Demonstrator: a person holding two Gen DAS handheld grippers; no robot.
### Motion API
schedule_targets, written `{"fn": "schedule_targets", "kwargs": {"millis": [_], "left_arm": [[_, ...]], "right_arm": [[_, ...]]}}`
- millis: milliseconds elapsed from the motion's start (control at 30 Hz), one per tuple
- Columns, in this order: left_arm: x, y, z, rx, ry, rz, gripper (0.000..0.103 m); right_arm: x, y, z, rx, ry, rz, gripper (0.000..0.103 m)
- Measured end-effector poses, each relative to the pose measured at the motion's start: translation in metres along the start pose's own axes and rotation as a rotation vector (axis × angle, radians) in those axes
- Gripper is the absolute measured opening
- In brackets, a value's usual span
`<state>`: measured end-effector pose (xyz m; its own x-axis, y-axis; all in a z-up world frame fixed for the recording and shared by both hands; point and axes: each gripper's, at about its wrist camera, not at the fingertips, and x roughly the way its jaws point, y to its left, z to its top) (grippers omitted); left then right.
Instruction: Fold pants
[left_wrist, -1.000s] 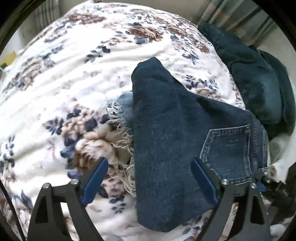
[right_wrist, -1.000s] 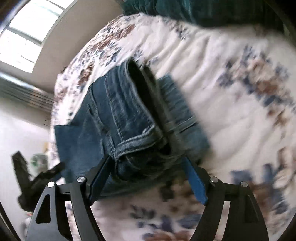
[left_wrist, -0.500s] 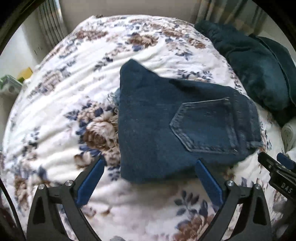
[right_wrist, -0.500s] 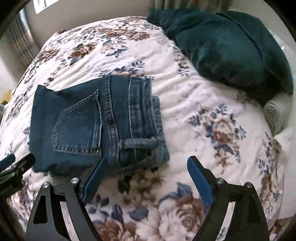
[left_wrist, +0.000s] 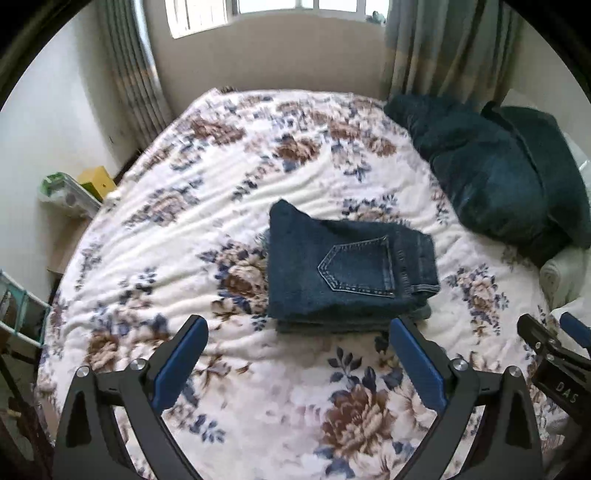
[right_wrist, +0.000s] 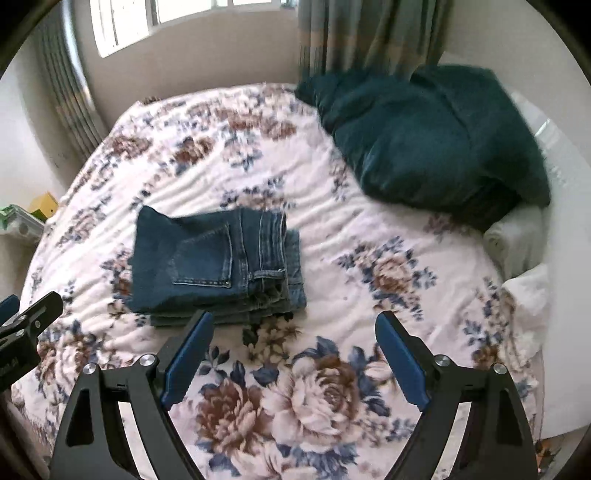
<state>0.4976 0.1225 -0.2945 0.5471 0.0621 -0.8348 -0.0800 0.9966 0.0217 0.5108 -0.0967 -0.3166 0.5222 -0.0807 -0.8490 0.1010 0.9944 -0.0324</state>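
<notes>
Left wrist view: the left claw (left_wrist: 295, 338) is hanging above the bed with its two blue fingers (left_wrist: 181, 360) spread wide and gripping nothing. Beyond the fingertips, the pants (left_wrist: 347, 267) are lying folded into a compact stack near the middle of the flowered blanket (left_wrist: 221, 184), a back pocket facing up. Dark teal pillows (left_wrist: 491, 177) are sitting at the right side of the bed, well apart from the pants. The right claw (left_wrist: 554, 343) is showing at the right edge, too cropped to tell its opening from here. Curtains (left_wrist: 443, 48) are hanging on both sides of a window (left_wrist: 273, 11) behind the bed.

Right wrist view: the right claw (right_wrist: 293, 336) is also hovering over the blanket (right_wrist: 369, 295), fingers wide apart and empty. The pants (right_wrist: 218, 264) are resting left of centre, just past the left fingertip, waistband edge turned toward the pillows (right_wrist: 432, 136). Part of the left claw (right_wrist: 26, 325) is poking in at the left edge.
</notes>
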Motion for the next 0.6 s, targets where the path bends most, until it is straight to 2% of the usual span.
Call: {"fn": "schedule_targets", "kwargs": {"millis": [300,600], "left_arm": [[-0.142,0.006,-0.037,0.019,-0.093,-0.008,0.101],[-0.282,0.035,-0.099,0.054,-0.159,-0.05,0.101]], "right_arm": [[-0.169,-0.015,-0.03,-0.019,-0.121,0.0,0.091],[-0.33,-0.011,-0.112,0.005,-0.168,0.0,0.091]]}}
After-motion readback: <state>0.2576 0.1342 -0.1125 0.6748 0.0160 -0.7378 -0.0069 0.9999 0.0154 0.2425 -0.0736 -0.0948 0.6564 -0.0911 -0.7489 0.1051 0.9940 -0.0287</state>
